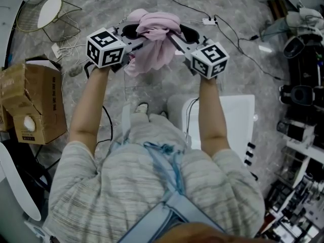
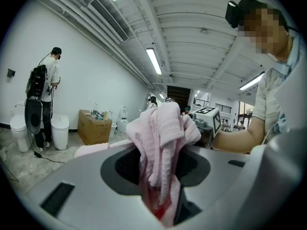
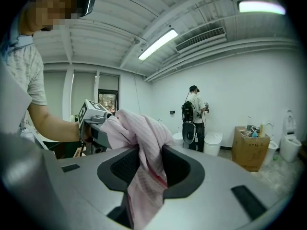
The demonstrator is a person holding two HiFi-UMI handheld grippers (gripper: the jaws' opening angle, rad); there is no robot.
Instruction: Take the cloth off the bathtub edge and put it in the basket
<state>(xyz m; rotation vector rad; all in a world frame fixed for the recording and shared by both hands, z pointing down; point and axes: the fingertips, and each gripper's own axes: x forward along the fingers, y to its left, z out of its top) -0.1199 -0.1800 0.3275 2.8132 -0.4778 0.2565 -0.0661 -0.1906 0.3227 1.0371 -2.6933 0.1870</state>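
Observation:
A pink cloth (image 1: 154, 37) hangs bunched between my two grippers above the grey floor, at the top middle of the head view. My left gripper (image 1: 132, 32) is shut on the cloth's left part and my right gripper (image 1: 179, 33) on its right part. In the left gripper view the cloth (image 2: 160, 143) rises out of the jaws of the left gripper (image 2: 158, 186) in a thick fold. The right gripper view shows the cloth (image 3: 141, 143) pinched in the right gripper (image 3: 144, 176) and draping over it. A wire basket (image 1: 40, 11) stands on the floor at the far left.
An open cardboard box (image 1: 33, 103) sits on the left, and a white tub-like fixture (image 1: 238, 118) lies under my right arm. Cables (image 1: 238, 34) run across the floor. Dark equipment (image 1: 304, 85) lines the right side. A person with a backpack (image 3: 194, 111) stands by the far wall.

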